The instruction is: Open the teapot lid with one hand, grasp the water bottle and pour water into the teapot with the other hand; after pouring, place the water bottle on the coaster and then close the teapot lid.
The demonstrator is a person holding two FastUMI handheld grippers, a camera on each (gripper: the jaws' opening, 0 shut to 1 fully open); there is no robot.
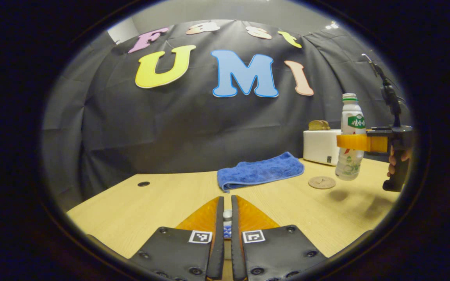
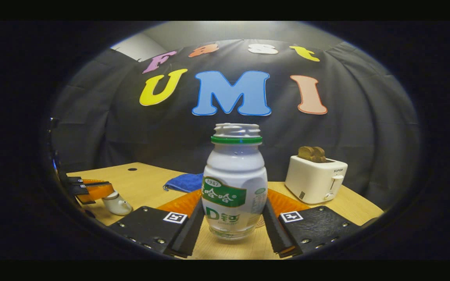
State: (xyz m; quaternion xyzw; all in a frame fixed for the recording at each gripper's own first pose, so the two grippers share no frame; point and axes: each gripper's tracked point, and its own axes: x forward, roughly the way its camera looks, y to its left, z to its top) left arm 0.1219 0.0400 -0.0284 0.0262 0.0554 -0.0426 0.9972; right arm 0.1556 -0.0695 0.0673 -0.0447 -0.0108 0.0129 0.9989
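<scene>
Right gripper view: bottle (image 2: 234, 187) between jaws (upright).

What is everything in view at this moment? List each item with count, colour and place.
Clear plastic water bottle: one, white-and-green label, held upright above the table.
Round coaster: one, tan, just left of the bottle.
White ceramic teapot: one, under the left gripper.
Blue folded towel: one, mid-table.
White toaster: one, brown toast in it, rear right.
Wooden table: one, light.
Left gripper: jaws nearly closed on a small white knob.
Right gripper: jaws clamp the bottle.
Hand: one, on the right gripper's handle.

Right tool (image 2: 234, 230) clamps upright water bottle (image 2: 234, 187) above table (image 2: 350, 203); toaster (image 2: 315, 180) right, teapot (image 2: 117, 203) left.
</scene>
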